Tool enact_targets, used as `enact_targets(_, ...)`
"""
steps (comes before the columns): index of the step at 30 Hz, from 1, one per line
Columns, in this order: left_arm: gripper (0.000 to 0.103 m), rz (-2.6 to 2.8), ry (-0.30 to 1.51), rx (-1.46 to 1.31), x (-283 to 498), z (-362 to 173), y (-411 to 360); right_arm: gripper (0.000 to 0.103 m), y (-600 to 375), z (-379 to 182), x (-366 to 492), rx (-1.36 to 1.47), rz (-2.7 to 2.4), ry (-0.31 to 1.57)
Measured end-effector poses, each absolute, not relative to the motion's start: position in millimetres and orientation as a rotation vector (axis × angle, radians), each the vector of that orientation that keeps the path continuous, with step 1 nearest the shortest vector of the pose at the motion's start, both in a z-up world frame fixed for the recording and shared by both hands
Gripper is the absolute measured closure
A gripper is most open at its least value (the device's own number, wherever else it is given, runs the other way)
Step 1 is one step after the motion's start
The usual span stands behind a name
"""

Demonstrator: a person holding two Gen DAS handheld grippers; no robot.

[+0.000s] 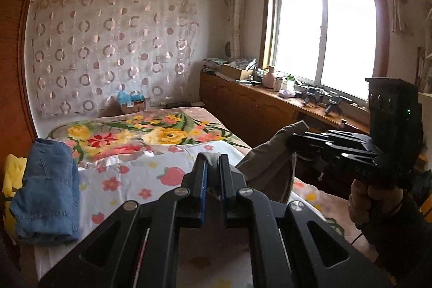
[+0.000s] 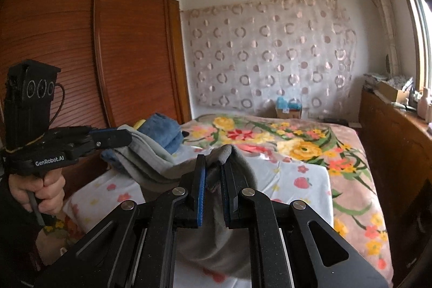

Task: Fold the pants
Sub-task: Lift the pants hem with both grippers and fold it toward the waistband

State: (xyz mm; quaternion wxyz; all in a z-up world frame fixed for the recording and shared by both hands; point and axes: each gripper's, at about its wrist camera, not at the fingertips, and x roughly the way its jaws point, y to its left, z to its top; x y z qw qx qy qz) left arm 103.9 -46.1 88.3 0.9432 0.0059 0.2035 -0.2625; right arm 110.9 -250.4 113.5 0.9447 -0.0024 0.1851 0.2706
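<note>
The grey pants (image 1: pixel 266 161) hang in the air above the bed, held by both grippers. My left gripper (image 1: pixel 213 166) is shut on a grey fold of the pants; it also shows in the right wrist view (image 2: pixel 127 136), at the left. My right gripper (image 2: pixel 214 163) is shut on another edge of the grey pants (image 2: pixel 151 158); it also shows in the left wrist view (image 1: pixel 295 138), at the right, with the cloth bunched at its tip. The cloth sags between the two grippers and drapes down below them.
The bed (image 1: pixel 140 180) has a white strawberry-print sheet and a flowered blanket (image 2: pixel 297 145). Folded blue jeans (image 1: pixel 47 193) lie on a yellow cloth (image 1: pixel 13 174) at its left edge. A wooden wardrobe (image 2: pixel 94 50) stands left; a cluttered wooden counter (image 1: pixel 270 99) runs under the window.
</note>
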Motion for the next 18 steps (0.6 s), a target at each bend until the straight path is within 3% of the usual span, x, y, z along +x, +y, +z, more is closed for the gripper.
enact_targets(18,0.099,-0.432,0.369,0.053,217,126,-22,0.096,-228,155,256,0.010,0.528,0.368)
